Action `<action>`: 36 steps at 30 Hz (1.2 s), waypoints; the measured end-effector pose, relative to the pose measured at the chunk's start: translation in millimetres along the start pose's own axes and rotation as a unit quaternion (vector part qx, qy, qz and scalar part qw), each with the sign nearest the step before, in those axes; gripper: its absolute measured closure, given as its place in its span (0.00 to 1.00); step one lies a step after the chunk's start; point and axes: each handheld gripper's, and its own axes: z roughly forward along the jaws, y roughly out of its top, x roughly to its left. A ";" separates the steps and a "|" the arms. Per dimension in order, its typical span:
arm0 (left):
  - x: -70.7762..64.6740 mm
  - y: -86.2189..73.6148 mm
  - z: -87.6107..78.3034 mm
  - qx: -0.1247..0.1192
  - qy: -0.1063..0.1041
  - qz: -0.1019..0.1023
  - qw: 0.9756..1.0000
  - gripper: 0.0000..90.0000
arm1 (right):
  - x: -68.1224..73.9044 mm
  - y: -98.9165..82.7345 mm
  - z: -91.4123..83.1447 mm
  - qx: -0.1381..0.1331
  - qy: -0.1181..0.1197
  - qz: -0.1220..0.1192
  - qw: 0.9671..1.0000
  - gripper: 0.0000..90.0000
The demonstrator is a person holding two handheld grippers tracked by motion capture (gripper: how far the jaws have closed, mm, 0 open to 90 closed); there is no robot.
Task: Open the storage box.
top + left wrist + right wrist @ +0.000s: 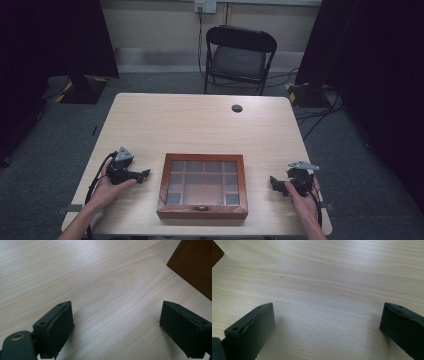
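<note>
A shallow reddish-brown wooden box with a glass-paned lid sits closed near the middle of the tabletop's near edge, its small metal clasp facing the person, which puts the fastening within easy reach of either hand. Through the glass, dividers split the inside into compartments; whether they hold anything cannot be made out. The pale wood-grain table is otherwise bare apart from a round dark cable grommet near its far edge. The left gripper rests by the near-left part of the tabletop, cradled in the left hand, jaws pointing inward at the box's left side; in the left gripper view its black pads stand wide apart over bare wood with nothing between them, and a corner of the box shows at the upper right. The right gripper, held by the right hand near the near-right corner, mirrors it, jaws likewise spread wide and empty. This symmetric flanking looks like a ready pose: both tools apart from the box, each aimed at it, so one could steady the body while the other works the clasp or lid. A black folding chair stands beyond the table's far edge.
</note>
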 end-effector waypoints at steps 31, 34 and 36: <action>0.2 0.1 0.0 0.000 0.000 0.001 1.000 0.12 | 36.4 29.7 -40.3 -0.045 0.176 -0.029 0.983 0.49; 0.2 0.0 0.1 0.000 0.000 0.001 1.000 0.12 | 48.5 34.8 -44.0 -0.050 0.200 -0.043 0.977 0.52; 0.2 0.1 0.1 0.000 0.000 0.001 1.000 0.12 | 54.5 37.4 -45.9 -0.051 0.213 -0.050 0.974 0.54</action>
